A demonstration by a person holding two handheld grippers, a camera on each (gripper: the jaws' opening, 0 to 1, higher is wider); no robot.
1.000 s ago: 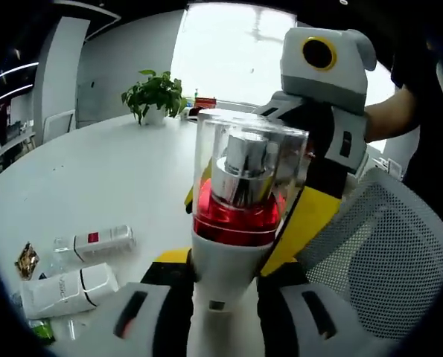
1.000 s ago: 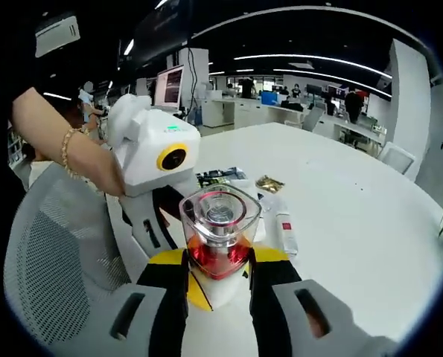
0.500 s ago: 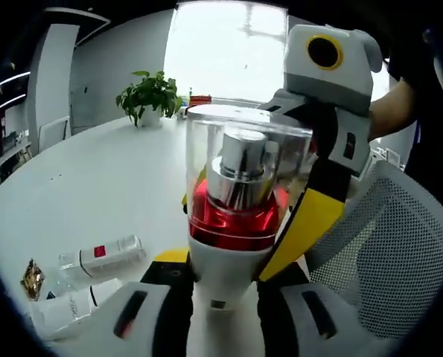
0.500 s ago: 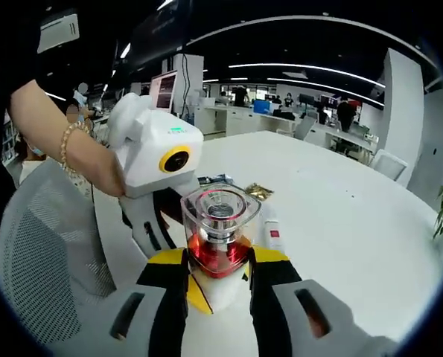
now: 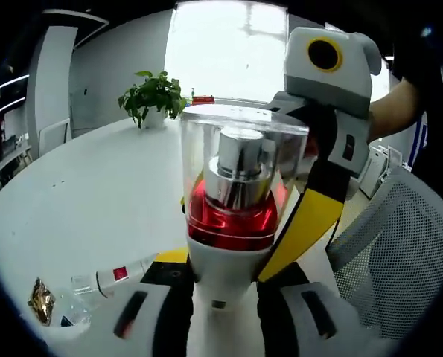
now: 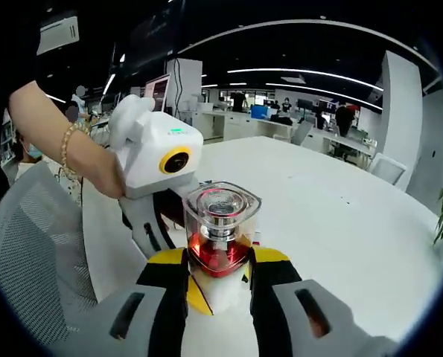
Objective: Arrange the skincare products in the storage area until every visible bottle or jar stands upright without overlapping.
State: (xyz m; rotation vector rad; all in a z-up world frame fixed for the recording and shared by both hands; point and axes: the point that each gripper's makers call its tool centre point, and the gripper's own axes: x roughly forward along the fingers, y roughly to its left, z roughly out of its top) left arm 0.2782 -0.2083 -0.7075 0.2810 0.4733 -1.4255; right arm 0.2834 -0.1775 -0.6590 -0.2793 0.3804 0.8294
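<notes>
We see a wide white table [image 5: 94, 193] under a bright window [image 5: 228, 44], with a potted plant [image 5: 153, 95] at its far edge. A grey mesh chair [image 6: 27, 245] stands beside it; ceiling strip lights [image 6: 295, 71] run over distant office desks [image 6: 281, 126].

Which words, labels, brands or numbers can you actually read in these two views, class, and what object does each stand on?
None can be read.
Lying tube on the white table: a red label patch, print too small and blurred.
Red bottle with a clear cap, held between both grippers: no legible print.
Monitor in the office background: too small to read.
</notes>
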